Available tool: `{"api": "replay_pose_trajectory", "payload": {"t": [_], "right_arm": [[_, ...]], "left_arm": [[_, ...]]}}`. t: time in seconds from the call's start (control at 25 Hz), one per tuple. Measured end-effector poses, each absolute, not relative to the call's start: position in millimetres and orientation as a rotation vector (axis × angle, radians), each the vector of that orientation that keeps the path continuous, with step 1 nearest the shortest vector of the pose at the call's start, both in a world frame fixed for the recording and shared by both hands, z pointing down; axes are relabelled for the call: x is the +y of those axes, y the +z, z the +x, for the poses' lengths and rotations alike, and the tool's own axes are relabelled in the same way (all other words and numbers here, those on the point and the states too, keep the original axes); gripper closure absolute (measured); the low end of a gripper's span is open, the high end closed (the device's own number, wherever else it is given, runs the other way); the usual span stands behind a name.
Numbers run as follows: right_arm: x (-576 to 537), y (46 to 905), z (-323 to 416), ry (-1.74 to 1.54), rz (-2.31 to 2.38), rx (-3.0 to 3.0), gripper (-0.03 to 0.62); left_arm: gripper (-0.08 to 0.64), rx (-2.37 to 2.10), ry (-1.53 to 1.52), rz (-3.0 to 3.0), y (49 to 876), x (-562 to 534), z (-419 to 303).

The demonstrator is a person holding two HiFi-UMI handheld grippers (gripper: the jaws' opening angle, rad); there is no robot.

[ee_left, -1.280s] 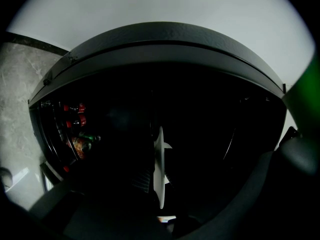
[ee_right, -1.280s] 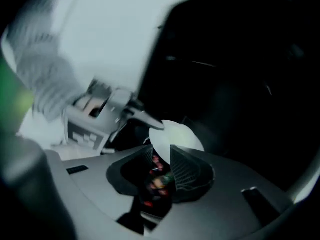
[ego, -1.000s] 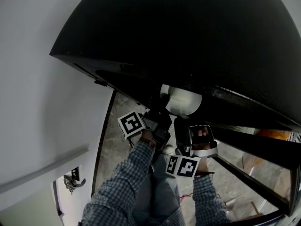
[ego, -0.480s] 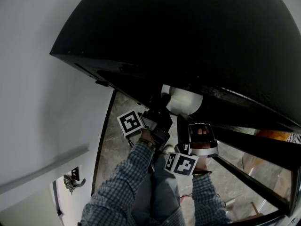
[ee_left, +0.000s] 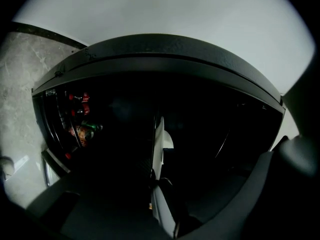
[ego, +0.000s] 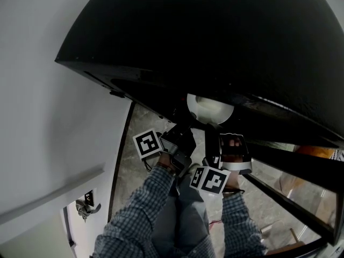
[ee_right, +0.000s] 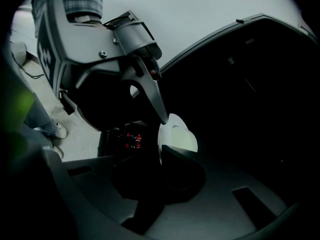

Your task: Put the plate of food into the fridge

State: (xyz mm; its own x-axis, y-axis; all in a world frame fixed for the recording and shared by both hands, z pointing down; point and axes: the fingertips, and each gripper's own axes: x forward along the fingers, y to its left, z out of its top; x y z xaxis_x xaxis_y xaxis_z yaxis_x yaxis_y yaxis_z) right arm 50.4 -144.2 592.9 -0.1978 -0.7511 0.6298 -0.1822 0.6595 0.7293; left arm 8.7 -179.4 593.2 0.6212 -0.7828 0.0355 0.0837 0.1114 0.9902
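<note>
Plate (ego: 210,107) has edged deeper into the dark fridge (ego: 215,47); my left tool (ego: 183,124) and right tool (ego: 211,132) both pinch its rim.

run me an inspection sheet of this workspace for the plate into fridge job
surface: grey stone floor; no table seen
job's things: white plate at the mouth of the dark open fridge; food on it cannot be made out
clutter: red-capped bottles on a rack inside the fridge
grippers: left gripper and right gripper side by side, each apparently shut on the plate's rim
cables: thin reddish line on the floor, perhaps a cable
surroundings: white wall; metal door handle low on the left; the person's checked sleeves
</note>
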Motion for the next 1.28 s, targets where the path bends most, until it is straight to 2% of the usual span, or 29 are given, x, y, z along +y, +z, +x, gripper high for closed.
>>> {"api": "replay_pose_trajectory", "payload": {"t": [0.84,1.08,1.24,1.28], "right_arm": [[-186.6,591.7,46.3,-0.584,0.851,-1.758,0.565],[-186.3,580.6,46.8,-0.456,0.943,-1.871,0.516],[-172.4,557.2,46.4,-0.106,1.065,-2.113,0.519],[-167.2,550.1,47.2,-0.01,1.1,-2.169,0.549]], "left_arm": [[0.495,-0.745,-0.638,1.287,607.0,-127.9,-12.1],[0.497,-0.778,-0.602,1.33,602.4,-127.5,-17.3],[0.499,-0.857,-0.4,1.475,600.4,-118.0,-20.6],[0.507,-0.886,-0.342,1.517,598.3,-115.1,-22.2]]}}
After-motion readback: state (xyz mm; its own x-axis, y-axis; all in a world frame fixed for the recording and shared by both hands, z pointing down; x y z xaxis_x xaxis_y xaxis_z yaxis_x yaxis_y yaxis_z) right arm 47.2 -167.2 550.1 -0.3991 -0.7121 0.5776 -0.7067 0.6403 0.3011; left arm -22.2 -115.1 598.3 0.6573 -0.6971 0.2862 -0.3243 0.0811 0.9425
